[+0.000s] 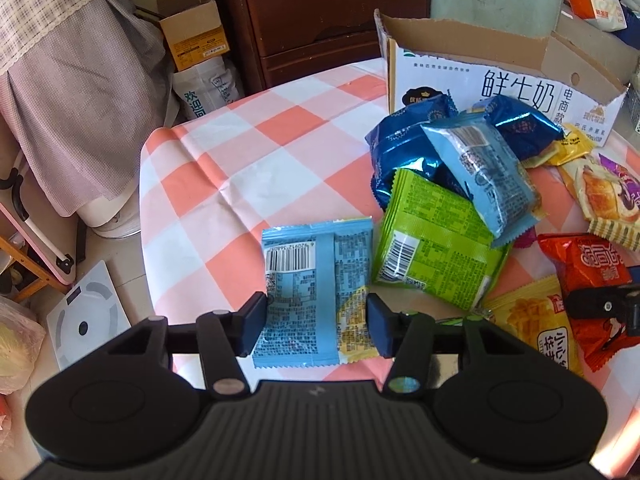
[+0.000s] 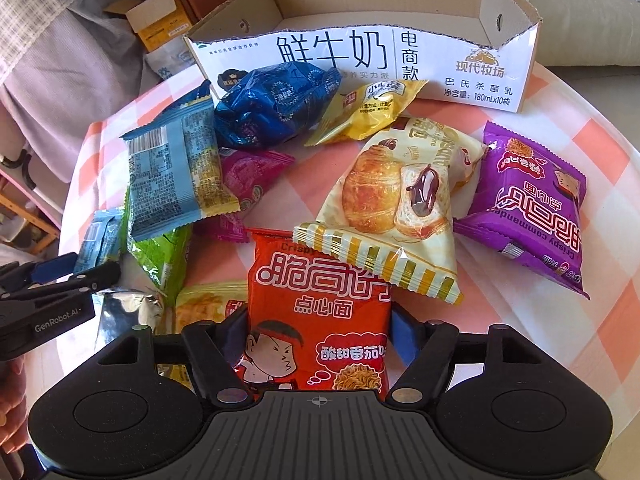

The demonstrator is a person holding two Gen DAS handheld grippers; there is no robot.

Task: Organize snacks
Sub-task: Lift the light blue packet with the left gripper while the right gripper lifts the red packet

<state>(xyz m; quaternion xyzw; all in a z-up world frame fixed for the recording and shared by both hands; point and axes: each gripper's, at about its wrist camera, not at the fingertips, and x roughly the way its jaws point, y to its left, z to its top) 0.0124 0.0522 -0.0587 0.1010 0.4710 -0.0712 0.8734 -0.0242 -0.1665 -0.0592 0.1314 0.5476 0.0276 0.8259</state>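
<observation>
Tablecloth [image 1: 248, 160] checked pink-white, wooden cabinet [image 1: 312, 12] behind, scale [image 1: 86, 316] on floor

- I see a light blue packet [image 1: 316, 292] lying flat, barcode side up, between my left gripper's [image 1: 316, 326] pads, which touch its two side edges.
- A red noodle snack packet [image 2: 320, 312] sits between my right gripper's [image 2: 318, 344] pads, cartoon face up; its top edge is tucked under a cream croissant packet [image 2: 394, 216].
- A purple packet [image 2: 528, 208] lies just right of the croissant one, print upside down.
- A green packet [image 1: 436, 240] lies back side up, under a second light blue packet [image 1: 484, 176].
- Dark blue foil packets [image 2: 272, 104] and a yellow packet [image 2: 368, 114] rest against the torn-open milk carton box [image 2: 360, 56].
</observation>
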